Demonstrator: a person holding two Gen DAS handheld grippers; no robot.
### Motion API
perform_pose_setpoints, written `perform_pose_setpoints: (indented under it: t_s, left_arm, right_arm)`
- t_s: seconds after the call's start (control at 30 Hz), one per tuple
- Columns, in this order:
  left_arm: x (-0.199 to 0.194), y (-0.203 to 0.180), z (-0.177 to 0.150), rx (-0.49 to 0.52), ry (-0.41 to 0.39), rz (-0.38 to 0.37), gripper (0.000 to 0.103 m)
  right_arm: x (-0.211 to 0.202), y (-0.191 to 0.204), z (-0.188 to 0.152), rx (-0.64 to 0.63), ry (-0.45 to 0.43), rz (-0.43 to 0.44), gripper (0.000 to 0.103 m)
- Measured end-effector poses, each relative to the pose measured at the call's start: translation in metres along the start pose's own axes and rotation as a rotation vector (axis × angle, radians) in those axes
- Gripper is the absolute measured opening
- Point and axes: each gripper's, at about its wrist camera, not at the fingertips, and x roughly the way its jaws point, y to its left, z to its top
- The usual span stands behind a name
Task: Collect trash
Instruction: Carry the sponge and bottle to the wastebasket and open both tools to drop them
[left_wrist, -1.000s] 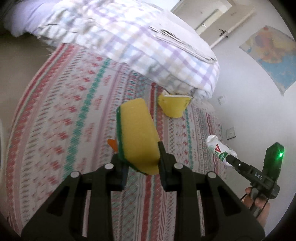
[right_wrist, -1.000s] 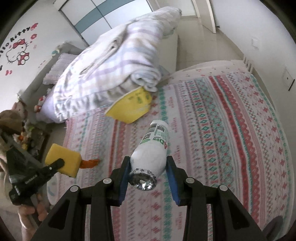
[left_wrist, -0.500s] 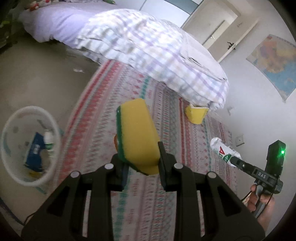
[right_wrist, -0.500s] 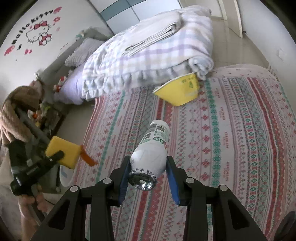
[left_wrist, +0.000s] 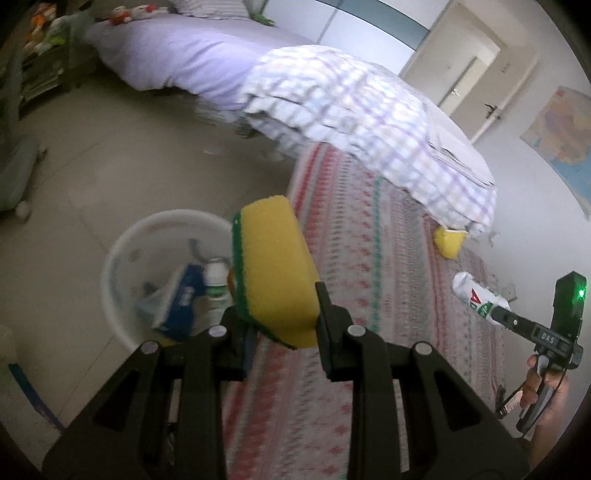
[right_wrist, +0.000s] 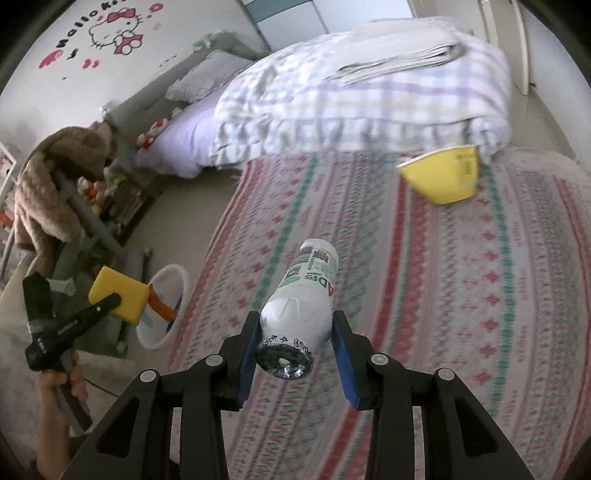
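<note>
My left gripper (left_wrist: 280, 314) is shut on a yellow sponge with a green scouring side (left_wrist: 275, 266) and holds it in the air beside a white trash bin (left_wrist: 122, 251). The bin stands on the floor at the rug's edge and holds a blue packet and a small white bottle. My right gripper (right_wrist: 293, 339) is shut on a white plastic bottle (right_wrist: 303, 299), held above the patterned rug (right_wrist: 461, 295). It also shows in the left wrist view (left_wrist: 476, 295). A yellow paper cup (right_wrist: 441, 181) lies on the rug under the blanket's edge.
A bed with a checked blanket (left_wrist: 362, 110) and lilac sheet borders the rug at the back. A brown coat hangs on a grey stand (right_wrist: 55, 192) left of the bin (right_wrist: 164, 306). An orange scrap (right_wrist: 160, 306) shows by the sponge (right_wrist: 118, 295).
My left gripper has swung left with the sponge, off the rug toward the bin, which has come into view and grown nearer. My right gripper has followed leftward with the bottle.
</note>
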Motion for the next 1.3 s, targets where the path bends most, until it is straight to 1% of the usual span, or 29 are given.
perform_pose_setpoints:
  t_s: [0.1, 0.23, 0.4, 0.57, 0.63, 0.67, 0.73, 0.8, 0.93, 1.0, 1.03, 1.07, 1.17, 1.3]
  left_arm:
    - [-0.001, 0.027, 0.000, -0.043, 0.001, 0.017, 0.030]
    - [0.000, 0.054, 0.002, -0.073, -0.010, 0.037, 0.030]
    - [0.007, 0.081, 0.003, -0.115, 0.000, 0.054, 0.030]
    - [0.011, 0.093, 0.008, -0.113, 0.006, 0.064, 0.032]
    - [0.009, 0.096, 0.010, -0.102, -0.013, 0.060, 0.031]
    - [0.009, 0.097, 0.010, -0.097, -0.016, 0.069, 0.029]
    - [0.008, 0.099, 0.010, -0.096, -0.017, 0.062, 0.028]
    - [0.007, 0.102, 0.011, -0.104, -0.010, 0.062, 0.028]
    - [0.006, 0.101, 0.014, -0.096, -0.007, 0.086, 0.029]
    - [0.009, 0.103, 0.015, -0.107, 0.014, 0.096, 0.045]
    - [0.010, 0.105, 0.014, -0.118, 0.024, 0.100, 0.064]
    - [0.010, 0.107, 0.014, -0.131, 0.030, 0.116, 0.076]
    - [0.007, 0.109, 0.015, -0.134, 0.026, 0.134, 0.077]
    - [0.004, 0.113, 0.014, -0.161, 0.032, 0.138, 0.077]
  right_arm:
    - [0.018, 0.016, -0.006, 0.004, 0.026, 0.039, 0.039]
    - [0.043, 0.048, -0.010, -0.031, 0.051, 0.066, 0.039]
    - [0.068, 0.090, -0.012, -0.082, 0.065, 0.122, 0.039]
    - [0.092, 0.129, -0.015, -0.120, 0.077, 0.181, 0.039]
    - [0.103, 0.142, -0.018, -0.130, 0.089, 0.202, 0.039]
    - [0.107, 0.147, -0.020, -0.131, 0.095, 0.209, 0.039]
    - [0.117, 0.156, -0.024, -0.134, 0.112, 0.221, 0.039]
    - [0.124, 0.165, -0.026, -0.140, 0.125, 0.227, 0.039]
    - [0.134, 0.178, -0.028, -0.155, 0.141, 0.233, 0.039]
    - [0.137, 0.184, -0.027, -0.164, 0.146, 0.236, 0.039]
    - [0.139, 0.187, -0.025, -0.168, 0.146, 0.237, 0.039]
    - [0.143, 0.192, -0.024, -0.171, 0.147, 0.240, 0.039]
    - [0.149, 0.199, -0.021, -0.175, 0.148, 0.247, 0.039]
    - [0.160, 0.211, -0.019, -0.182, 0.155, 0.249, 0.039]
